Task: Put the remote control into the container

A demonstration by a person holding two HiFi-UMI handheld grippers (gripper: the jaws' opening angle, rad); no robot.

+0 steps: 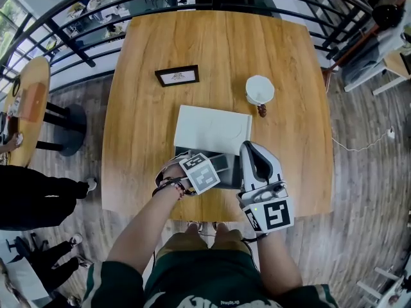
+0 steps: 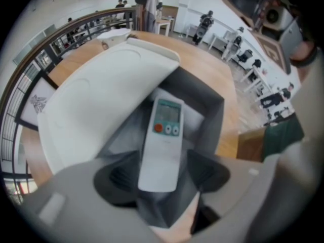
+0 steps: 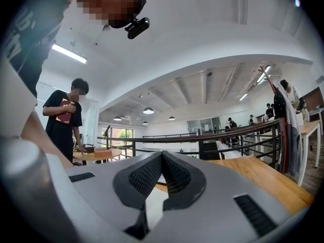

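My left jaws (image 2: 162,173) point down into the one grey container (image 2: 215,110), which sits at the near edge of the desk (image 1: 154,120). The single remote (image 2: 163,135) lies lengthwise between them, inside the container. Its screen and buttons face up and point away from me. These jaws stand apart, a little wider than the remote. The left pad looks to be right against the remote's edge, and a sliver of grey shows between the remote and the right pad. The blur there keeps me from swearing the left side is clear, but I read no real grip on it.

My right jaws (image 3: 162,158) are pressed together with nothing between them. They are raised just right of the container and look out level across the desk towards the railing.

One white lid (image 1: 212,130) lies just past the container and seems to touch its far edge. Further out on the desk I count one dark picture frame (image 1: 177,76) to the left and one white cup (image 1: 259,90) to the right. One small brown object (image 1: 262,110) sits just beside the cup on its near side. Frame and cup are well apart from each other and from the container.
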